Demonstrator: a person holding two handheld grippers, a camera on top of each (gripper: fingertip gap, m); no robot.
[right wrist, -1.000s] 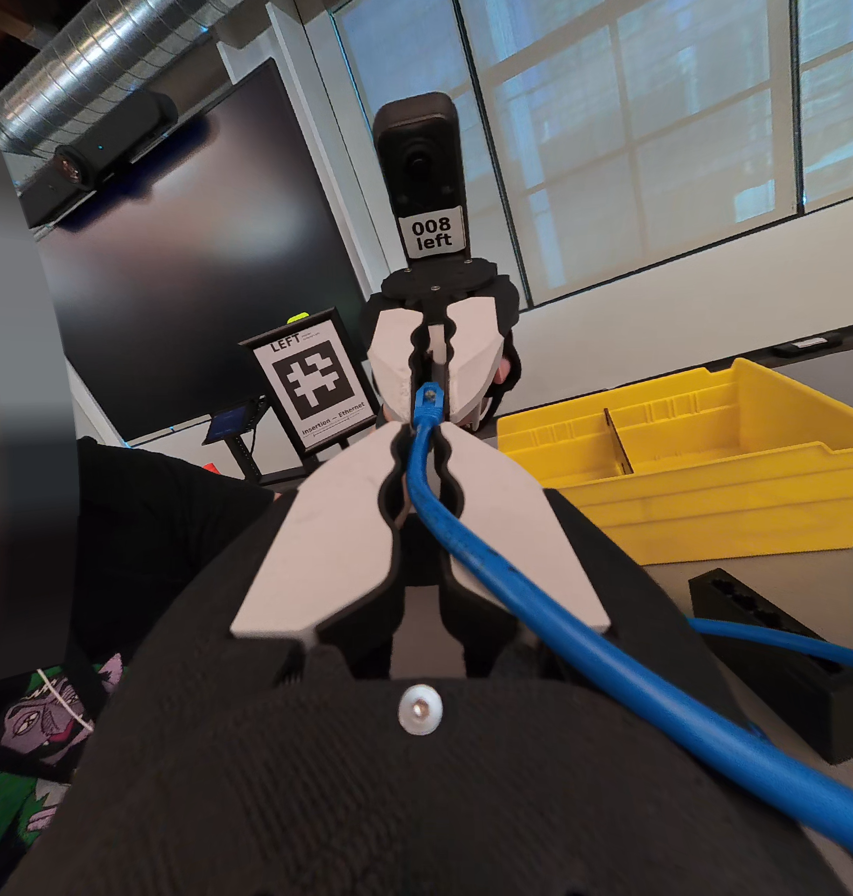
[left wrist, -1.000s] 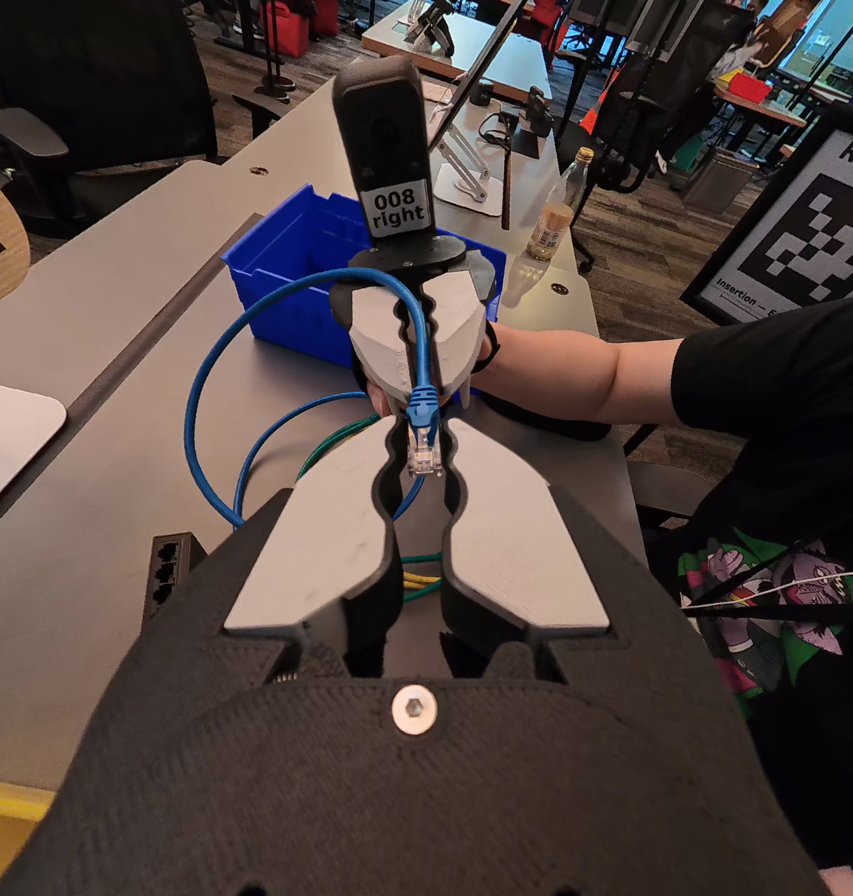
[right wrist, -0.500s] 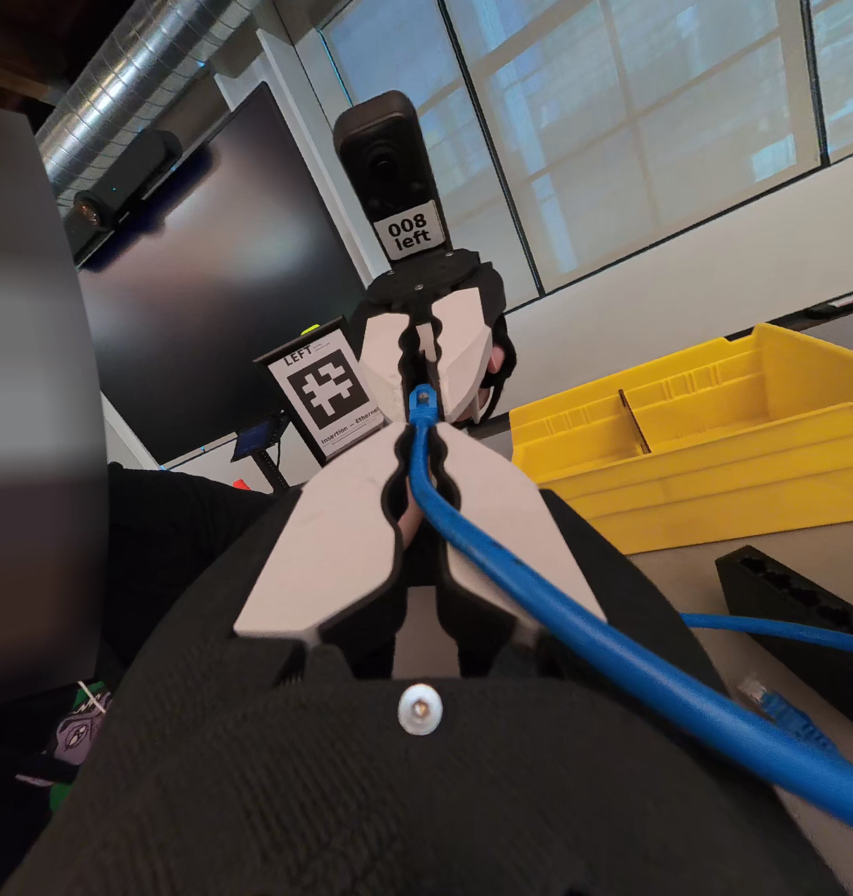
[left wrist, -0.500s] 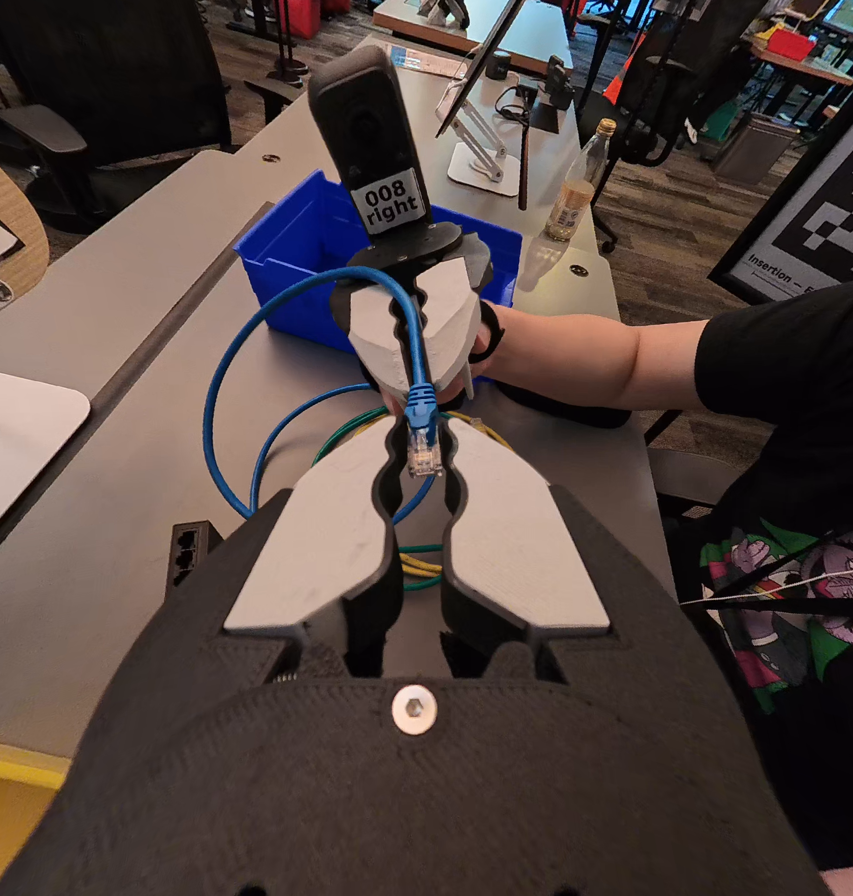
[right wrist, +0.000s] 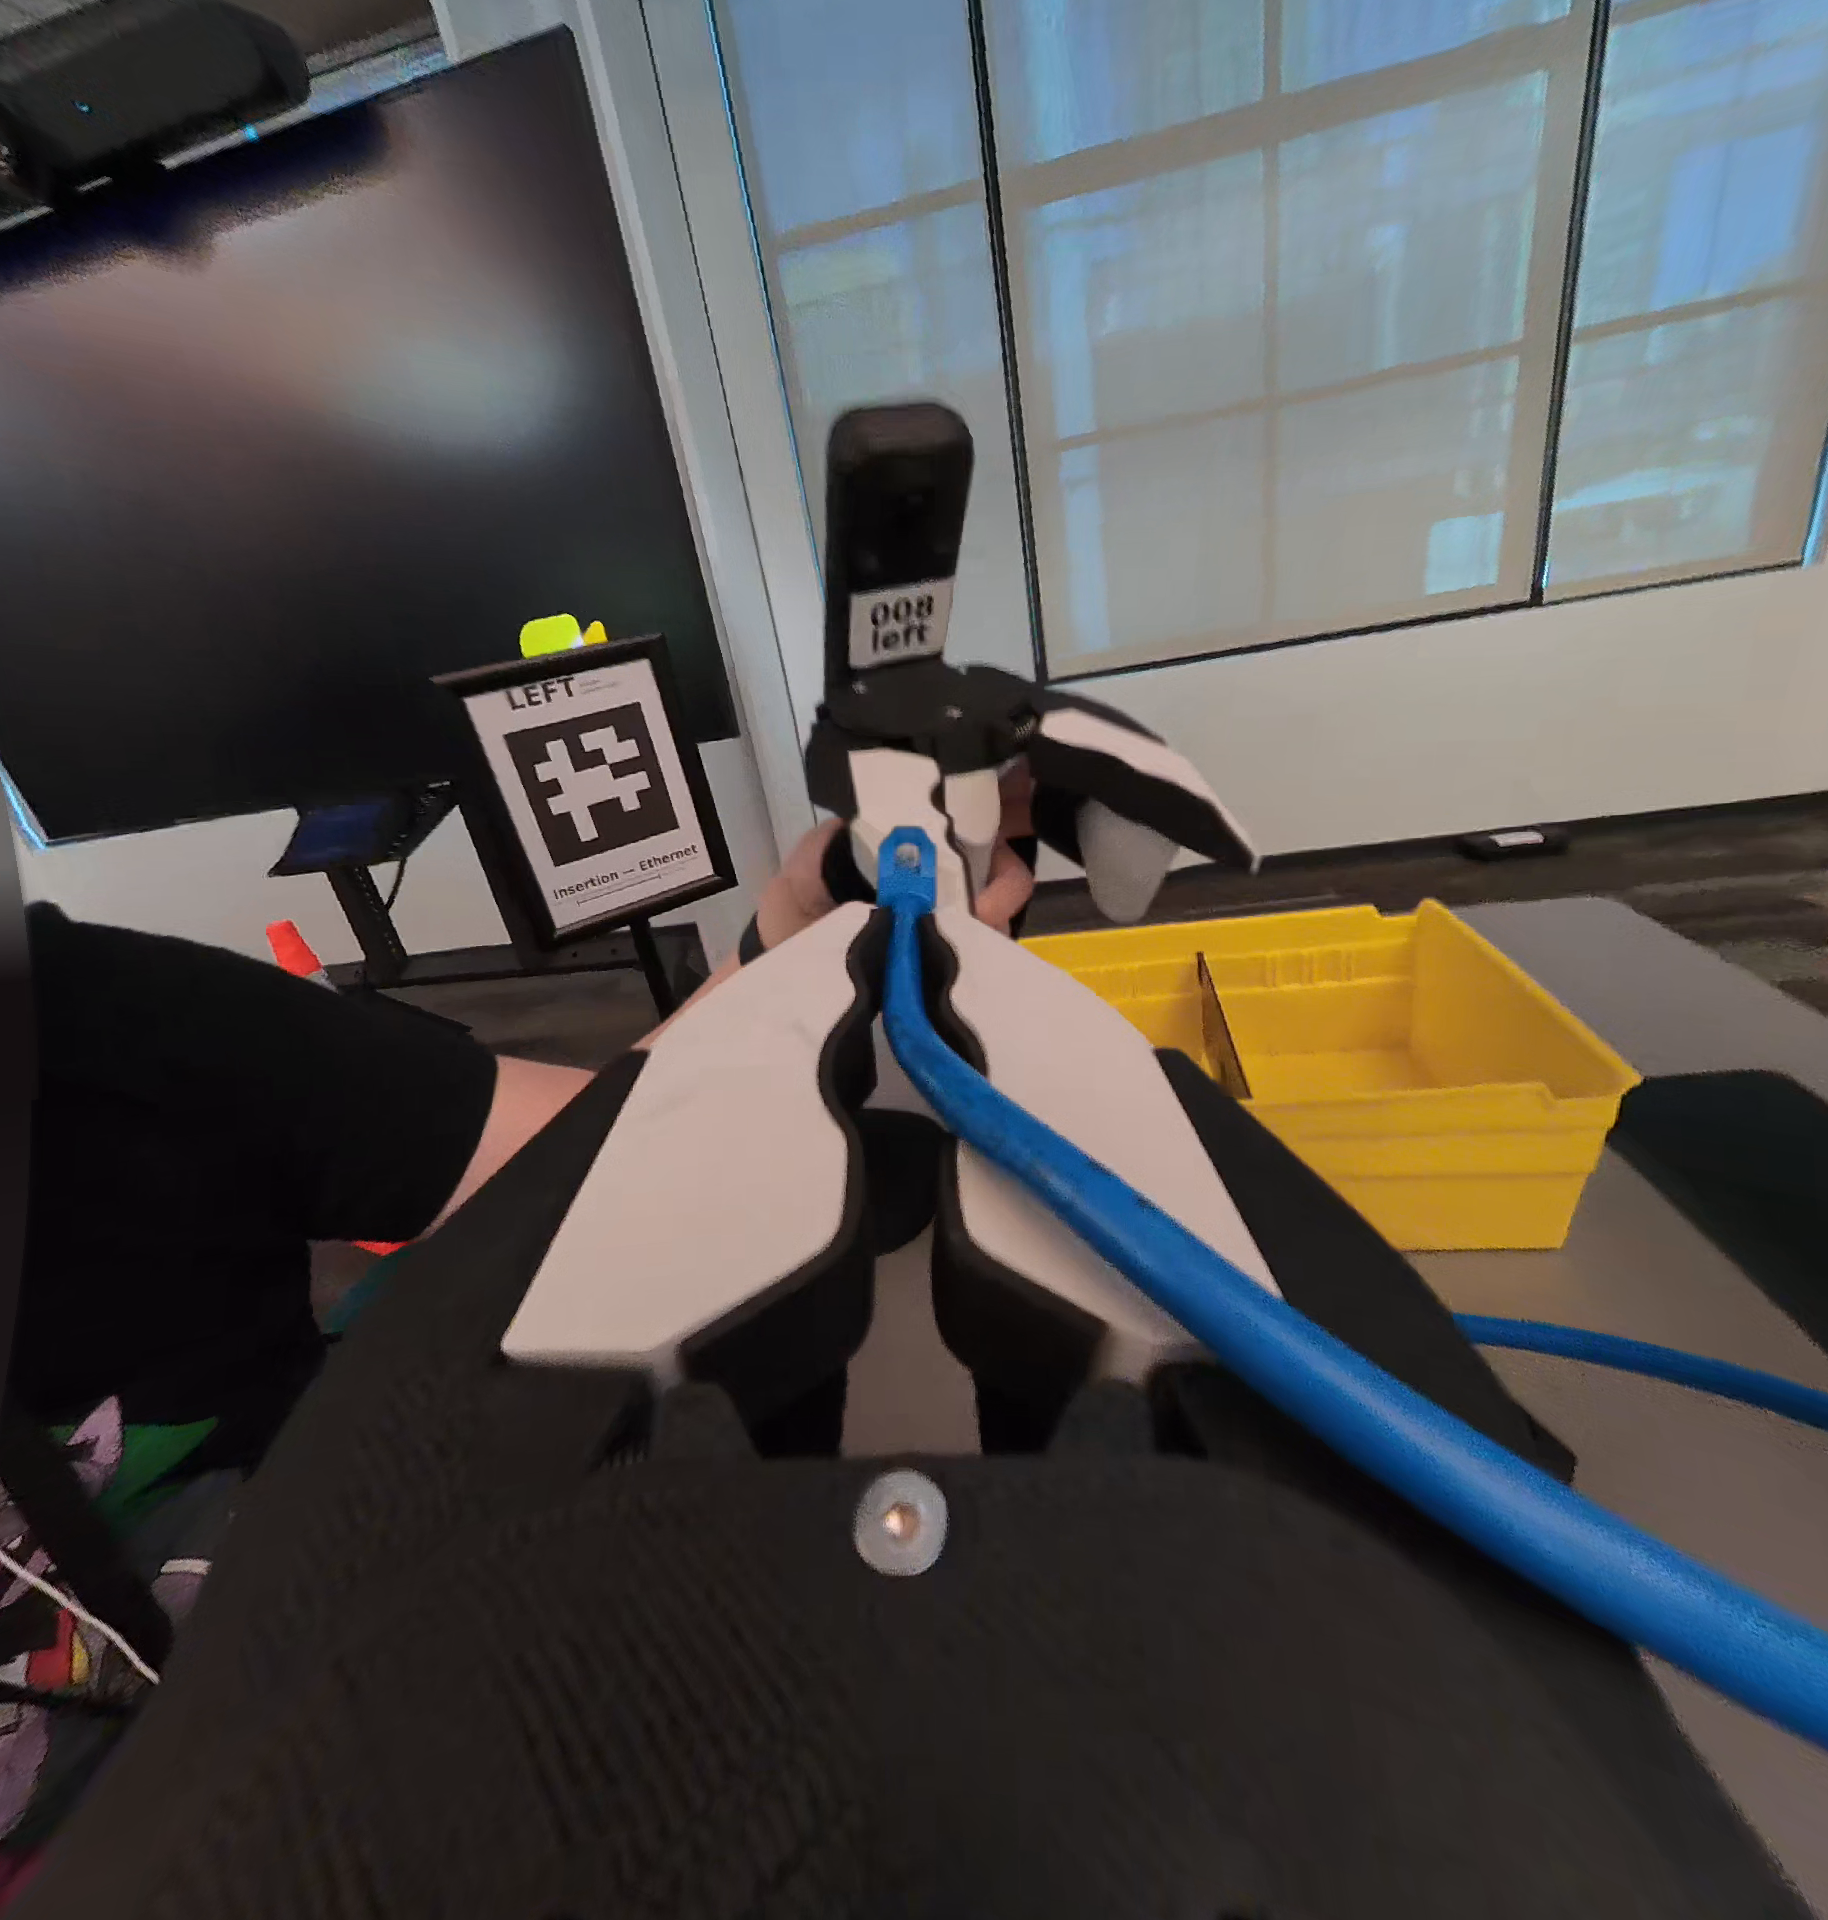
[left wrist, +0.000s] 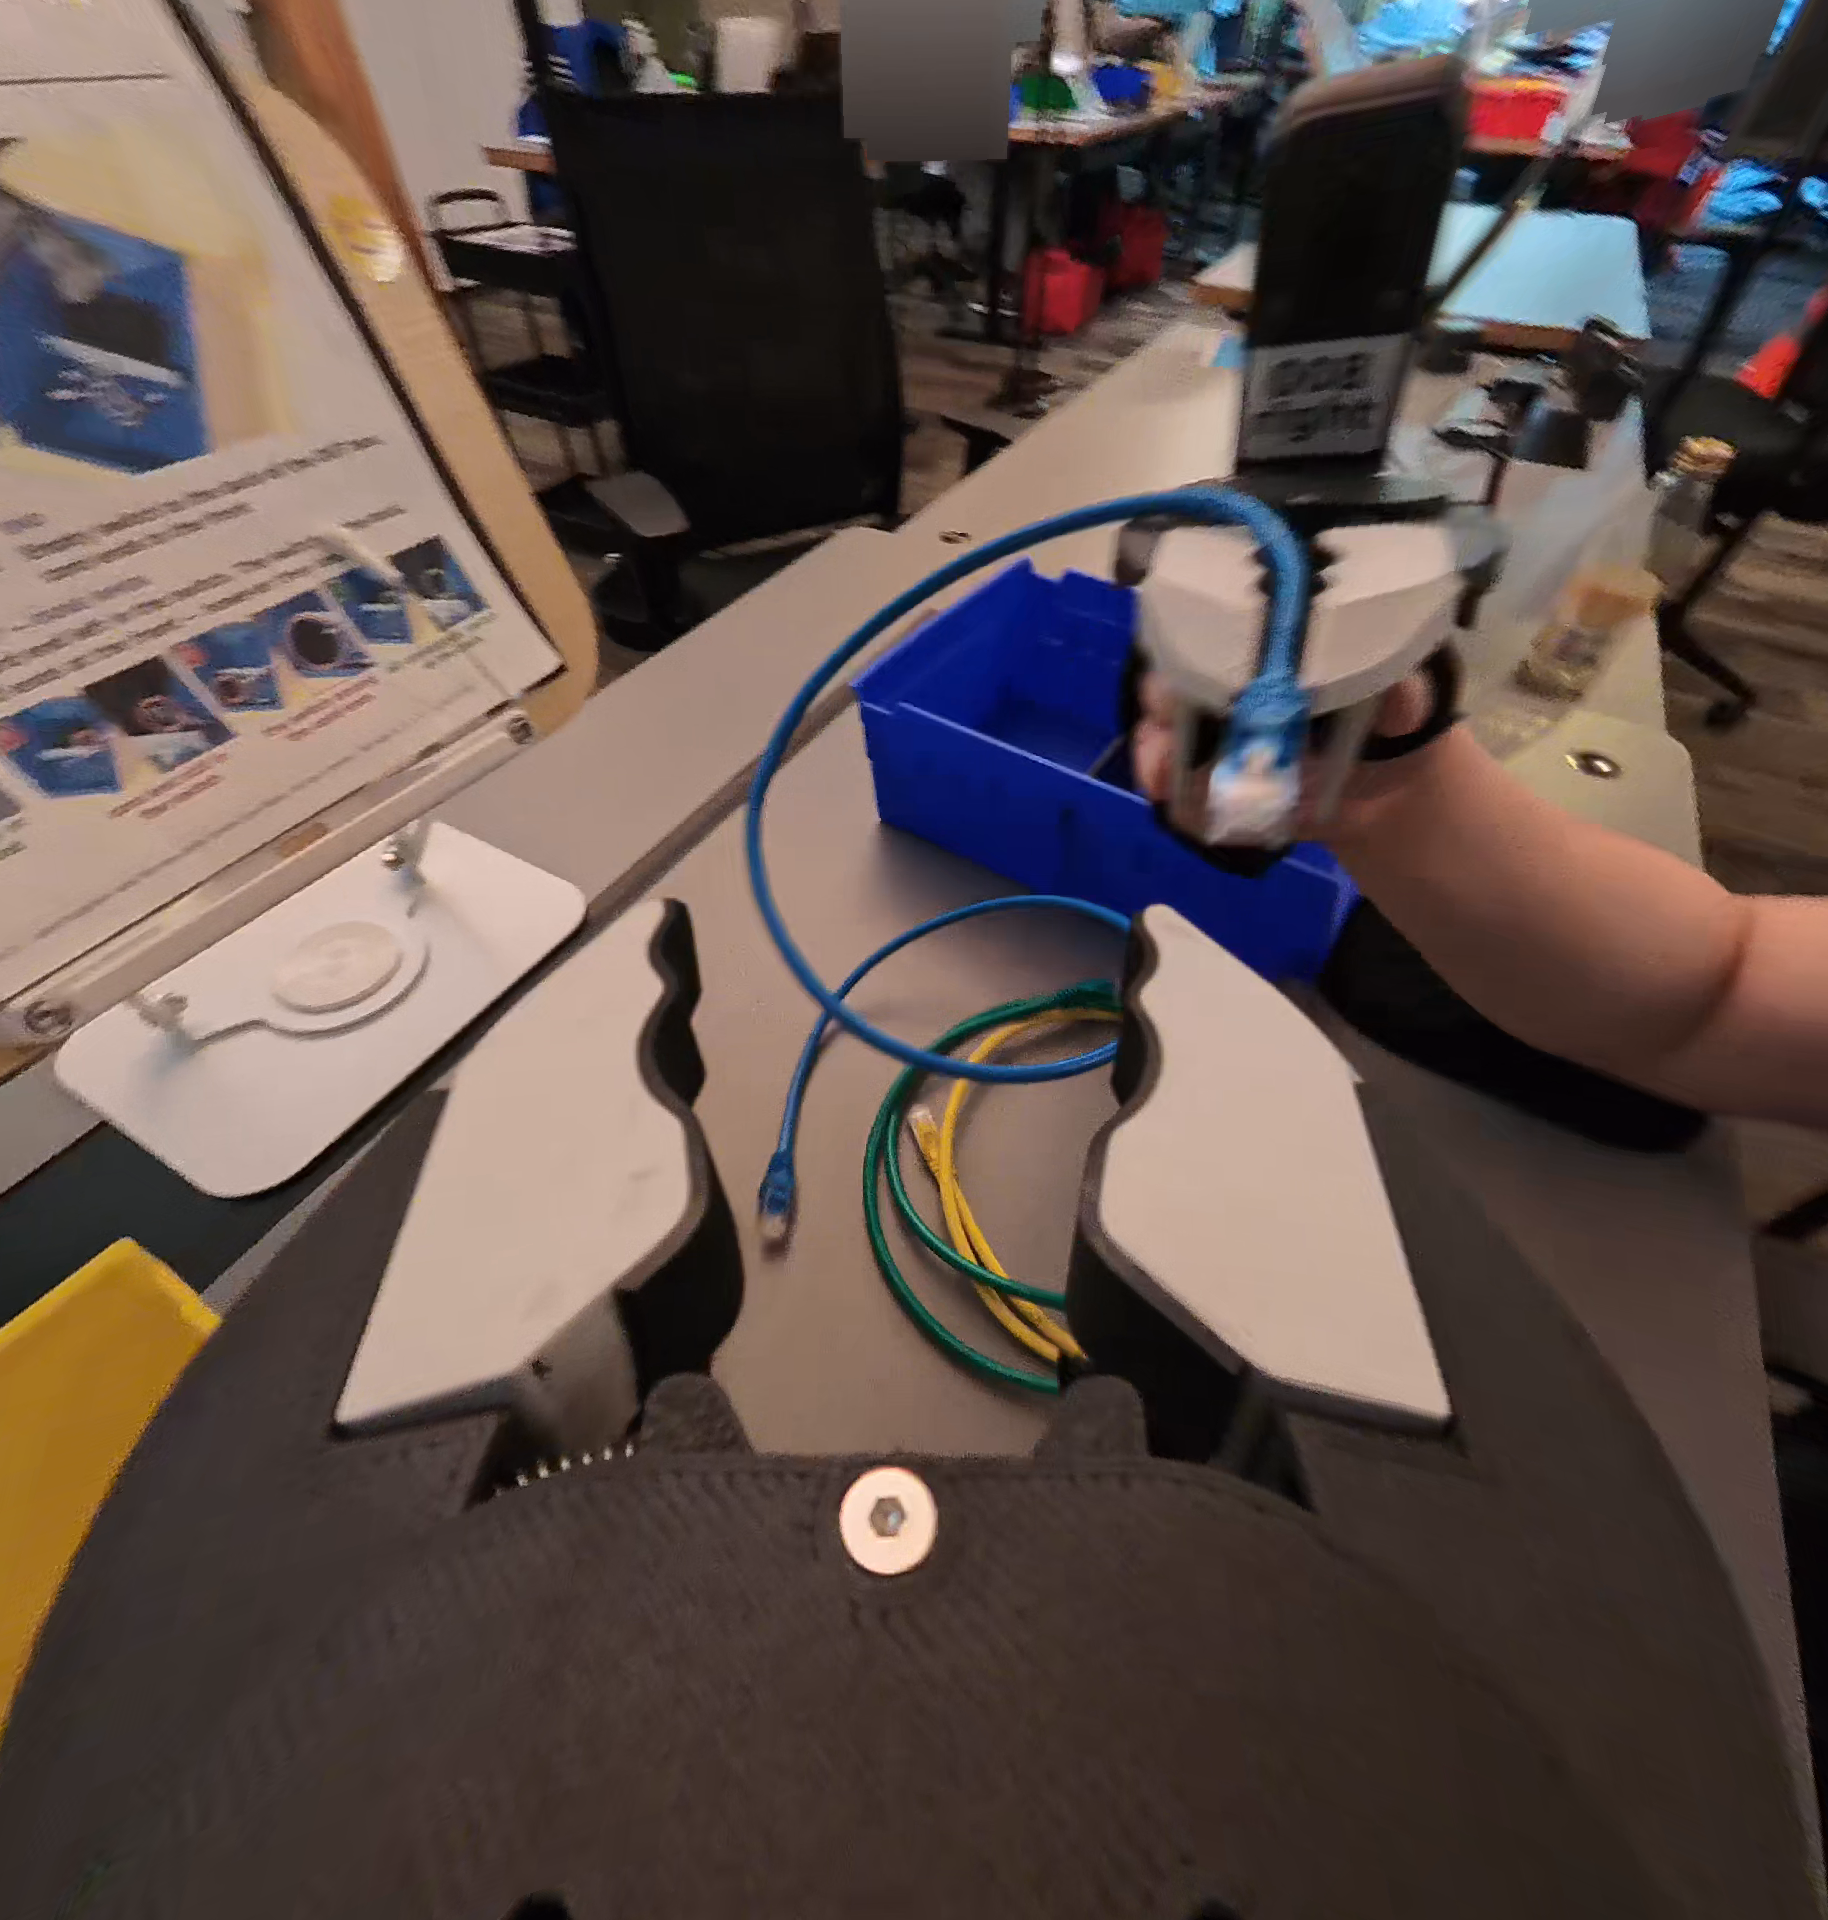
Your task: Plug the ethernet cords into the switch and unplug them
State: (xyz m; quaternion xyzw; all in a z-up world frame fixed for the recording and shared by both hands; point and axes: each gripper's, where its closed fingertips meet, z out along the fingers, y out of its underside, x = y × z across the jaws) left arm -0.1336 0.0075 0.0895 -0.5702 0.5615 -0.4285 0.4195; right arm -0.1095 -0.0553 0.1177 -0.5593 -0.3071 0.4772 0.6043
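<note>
With my right gripper (right wrist: 894, 914) pinching the blue cord (right wrist: 1149, 1184) behind its plug and my left gripper (left wrist: 910, 1049) spread empty, I should keep the plug straight toward the switch, unseen here.

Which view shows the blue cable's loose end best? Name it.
Left wrist view: the loose end of the blue cable lies on the table, unhidden. Right wrist view shows only the end held by the right gripper.
</note>
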